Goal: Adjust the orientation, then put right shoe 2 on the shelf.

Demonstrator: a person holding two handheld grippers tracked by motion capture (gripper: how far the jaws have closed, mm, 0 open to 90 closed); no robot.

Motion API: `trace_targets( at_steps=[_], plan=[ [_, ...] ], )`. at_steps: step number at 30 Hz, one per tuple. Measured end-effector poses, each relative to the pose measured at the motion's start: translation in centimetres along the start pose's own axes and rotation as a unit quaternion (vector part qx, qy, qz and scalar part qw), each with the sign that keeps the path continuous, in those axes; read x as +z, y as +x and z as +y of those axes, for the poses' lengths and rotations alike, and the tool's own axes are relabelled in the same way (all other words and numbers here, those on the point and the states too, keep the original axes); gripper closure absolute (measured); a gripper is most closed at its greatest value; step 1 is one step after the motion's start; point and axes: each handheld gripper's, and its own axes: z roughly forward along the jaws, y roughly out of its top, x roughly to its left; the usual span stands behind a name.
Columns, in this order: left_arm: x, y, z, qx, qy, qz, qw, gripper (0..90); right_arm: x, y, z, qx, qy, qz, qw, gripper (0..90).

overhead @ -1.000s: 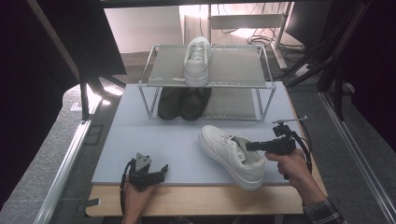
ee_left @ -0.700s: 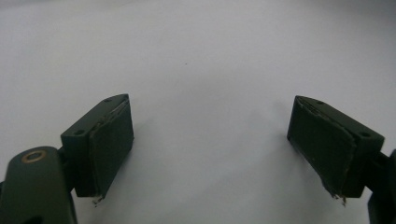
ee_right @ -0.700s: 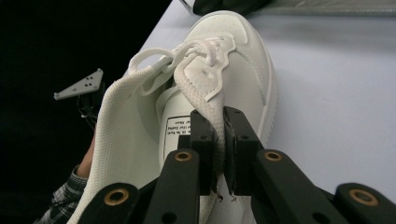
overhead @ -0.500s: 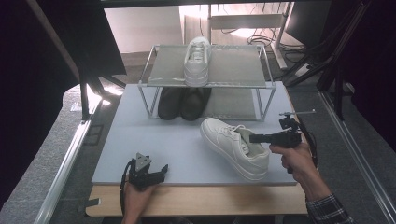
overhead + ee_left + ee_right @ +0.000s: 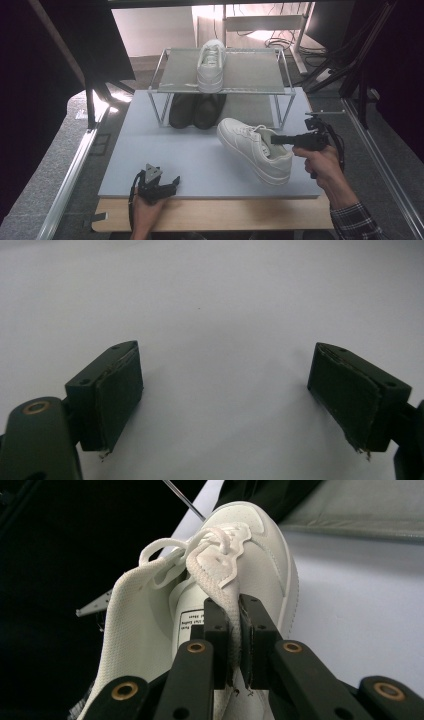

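A white sneaker point(image 5: 248, 144) hangs tilted over the right half of the grey table mat point(image 5: 200, 160), toe toward the rack. My right gripper point(image 5: 275, 139) comes in from the right and is shut on the rim of the shoe's opening. In the right gripper view the jaws of that gripper point(image 5: 235, 635) pinch the white collar edge of the sneaker point(image 5: 250, 545), with laces and tongue beyond. My left gripper point(image 5: 171, 181) rests at the front left of the mat. Its jaws stand wide apart in the left gripper view point(image 5: 225, 390), with bare mat between the pads point(image 5: 120, 385).
A wire rack point(image 5: 250, 70) stands at the back of the mat. A second white sneaker point(image 5: 210, 65) sits on its top shelf. A pair of dark shoes point(image 5: 196, 110) is tucked underneath. Black frame posts flank the table.
My right gripper has risen and shifted toward the rack, lifting the white sneaker with it. The left gripper has stayed where it was.
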Motion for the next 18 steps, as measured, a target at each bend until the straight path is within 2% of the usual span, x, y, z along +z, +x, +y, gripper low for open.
trace_targets(
  at_steps=[6, 18],
  plan=[
    [0.0, 0.0, 0.0, -0.002, -0.002, 0.000, 1.0000, 14.3, -0.4, 0.3, 0.7, 0.006, -0.014, 0.010, 0.9998, 83.5],
    [0.0, 0.0, 0.0, -0.002, -0.001, 0.000, 1.0000, 14.3, -1.6, 1.0, 2.0, 0.012, -0.030, 0.009, 0.9994, 83.6]
  ],
)
